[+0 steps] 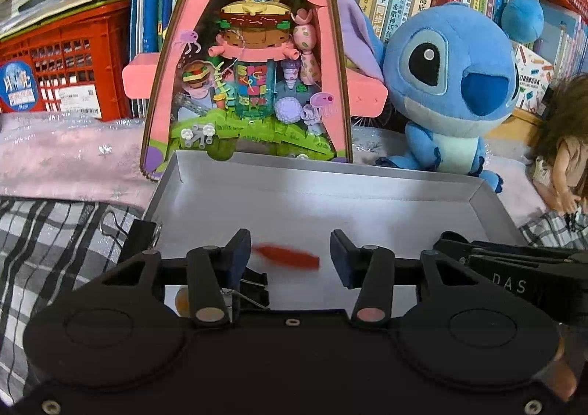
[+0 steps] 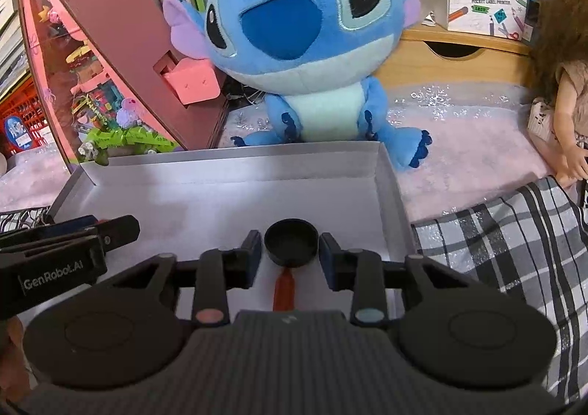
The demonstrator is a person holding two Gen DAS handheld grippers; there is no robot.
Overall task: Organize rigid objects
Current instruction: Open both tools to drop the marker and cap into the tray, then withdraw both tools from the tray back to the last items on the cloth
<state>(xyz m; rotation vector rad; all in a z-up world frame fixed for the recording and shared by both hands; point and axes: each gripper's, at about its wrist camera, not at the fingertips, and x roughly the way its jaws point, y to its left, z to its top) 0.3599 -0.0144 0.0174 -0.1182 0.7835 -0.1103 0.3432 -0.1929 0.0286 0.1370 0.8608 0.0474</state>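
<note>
Over the shallow white cardboard box lid [image 2: 228, 202], which rests on a checked cloth [image 2: 514, 242], both grippers are held pointing downward. Between the jaws of the right gripper [image 2: 290, 260] a small round black plastic cap [image 2: 291, 242] is seen, lying on the lid's floor with its hollow side up; narrow gaps show on both sides, so the jaws stand open and the cap is judged released. Just behind the cap a blurred, slender red-orange piece [image 2: 284, 290] lies on the same floor, and it also appears between the open jaws of the left gripper [image 1: 290, 260], untouched. A black binder clip [image 1: 250, 282] is visible beneath the left finger.

The cap is judged light, stiff and smooth, so slipping is likely under an off-centre pinch; it is best taken across its full diameter, on the side wall. The red piece looks thin and light; its stiffness cannot be told, and a pinch across its middle is advised.
</note>
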